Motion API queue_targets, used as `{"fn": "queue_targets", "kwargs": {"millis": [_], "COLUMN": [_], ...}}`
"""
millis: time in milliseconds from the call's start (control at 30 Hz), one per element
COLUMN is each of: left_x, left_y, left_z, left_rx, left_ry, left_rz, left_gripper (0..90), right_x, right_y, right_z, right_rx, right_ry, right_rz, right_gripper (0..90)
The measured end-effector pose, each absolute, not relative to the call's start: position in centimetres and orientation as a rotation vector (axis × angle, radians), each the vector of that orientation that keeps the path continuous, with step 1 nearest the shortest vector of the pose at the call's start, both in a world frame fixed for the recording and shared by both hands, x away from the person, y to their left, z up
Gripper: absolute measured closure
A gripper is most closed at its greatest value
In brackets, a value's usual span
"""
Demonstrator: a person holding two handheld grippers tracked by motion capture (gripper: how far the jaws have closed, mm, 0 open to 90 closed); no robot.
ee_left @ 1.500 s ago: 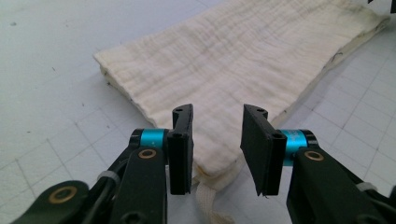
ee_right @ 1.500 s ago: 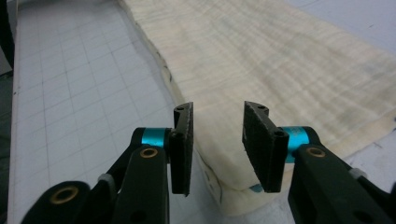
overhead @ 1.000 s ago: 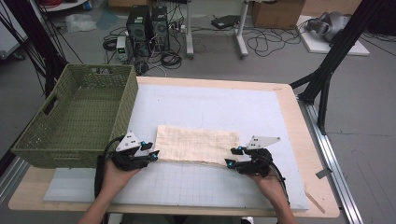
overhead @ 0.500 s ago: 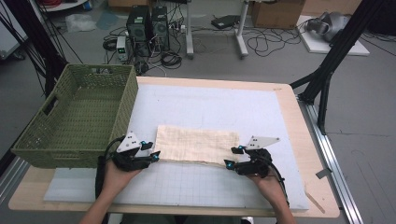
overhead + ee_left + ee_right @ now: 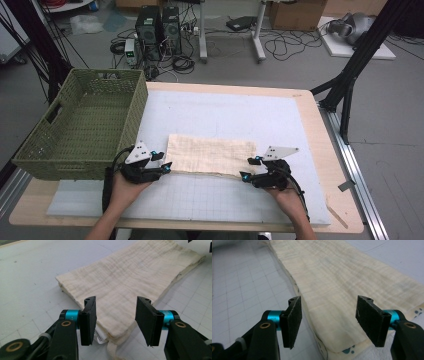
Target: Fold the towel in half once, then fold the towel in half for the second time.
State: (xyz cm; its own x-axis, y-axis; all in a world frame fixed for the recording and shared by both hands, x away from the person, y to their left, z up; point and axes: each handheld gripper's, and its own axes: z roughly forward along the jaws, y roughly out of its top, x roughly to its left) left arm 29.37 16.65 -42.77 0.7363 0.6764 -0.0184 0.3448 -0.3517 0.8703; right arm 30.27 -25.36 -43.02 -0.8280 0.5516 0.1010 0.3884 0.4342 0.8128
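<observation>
High view: a folded cream cloth (image 5: pixel 211 155) lies flat on the white gridded mat (image 5: pixel 225 120) that covers my wooden worktop (image 5: pixel 320 145). The cloth sits toward the near half of the mat, its long side running left to right. My left gripper (image 5: pixel 161 162) is at the cloth's left end and my right gripper (image 5: pixel 248 167) at its right end, each held in one of my hands, both low on the mat. A green woven basket (image 5: pixel 75 162) stands at the left edge of the worktop, just beside my left gripper and partly overhanging the worktop's side.

Left gripper view: my left jaws are spread wide, one on either side of the cloth's near corner. The corner lies between and below them; I cannot tell whether either jaw touches it. Layered folded edges show at this corner, with a small white label and a cloth loop (image 5: pixel 113 352) beneath it.

Right gripper view: my right jaws are likewise spread wide, straddling the near corner of the cloth. The upper layer is plain cream; a lower layer at the corner carries teal spots (image 5: pixel 349 350). The cloth runs away from the jaws over the gridded mat.

Background, high view: computer towers (image 5: pixel 159 25) and cables on the floor beyond the worktop.
</observation>
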Motion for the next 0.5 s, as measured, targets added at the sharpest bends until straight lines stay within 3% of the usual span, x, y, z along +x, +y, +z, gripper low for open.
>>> {"fn": "queue_targets", "kwargs": {"millis": [500], "left_x": [30.5], "left_y": [16.2], "left_z": [-42.6], "left_rx": [1.956], "left_ry": [0.783], "left_rz": [0.423], "left_gripper": [51.8], "right_x": [31.1], "right_y": [-25.5], "right_z": [-42.6], "right_rx": [0.823], "right_ry": [2.505], "right_rz": [1.347], "right_gripper": [37.9]}}
